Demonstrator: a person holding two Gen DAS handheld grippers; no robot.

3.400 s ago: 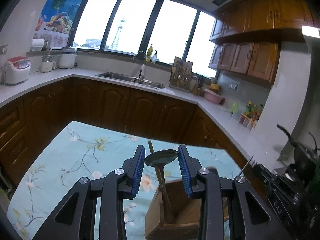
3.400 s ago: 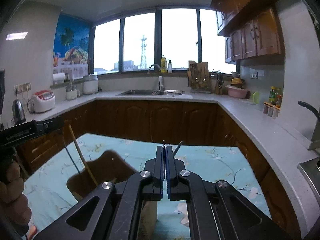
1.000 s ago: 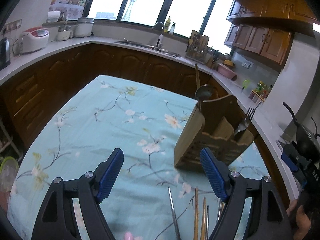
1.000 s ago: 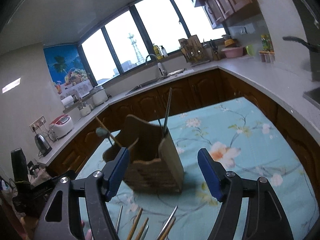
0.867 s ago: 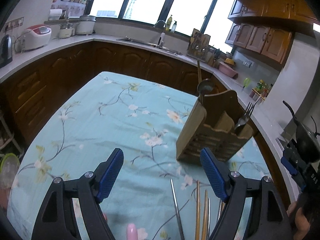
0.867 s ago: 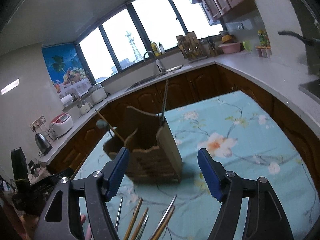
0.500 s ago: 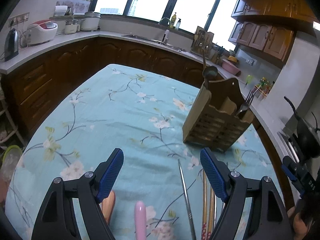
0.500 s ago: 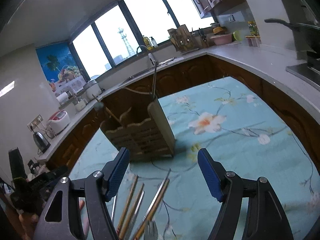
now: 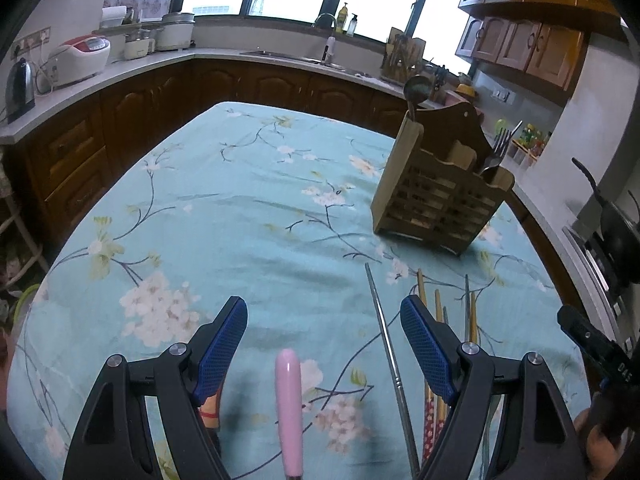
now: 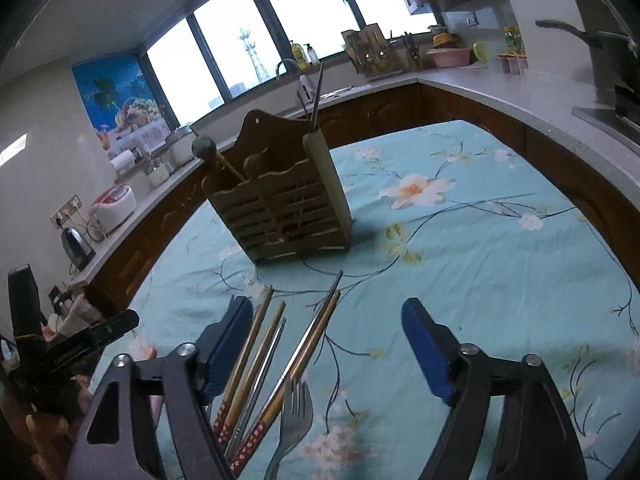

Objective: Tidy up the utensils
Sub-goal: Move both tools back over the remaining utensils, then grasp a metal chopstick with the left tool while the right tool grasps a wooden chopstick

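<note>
A wooden utensil holder (image 9: 438, 196) stands on the floral tablecloth, also in the right wrist view (image 10: 280, 208). It holds a ladle (image 9: 416, 90) and a fork (image 9: 498, 148). My left gripper (image 9: 324, 344) is open above a pink handle (image 9: 289, 404), with a metal chopstick (image 9: 386, 348) and several chopsticks (image 9: 440, 320) lying to its right. My right gripper (image 10: 328, 348) is open over several loose chopsticks (image 10: 280, 356) and a metal fork (image 10: 294, 412) lying on the cloth.
The teal floral tablecloth (image 9: 224, 208) covers the table. Wooden cabinets and a grey counter (image 9: 132, 68) ring the room, with a rice cooker (image 9: 80, 58) and kettle (image 9: 18, 88). A stove with a black pan (image 9: 616, 228) is at the right.
Both grippers have let go of the utensils they placed in the holder, opened, and pulled back and down toward the loose utensils lying on the near part of the table.
</note>
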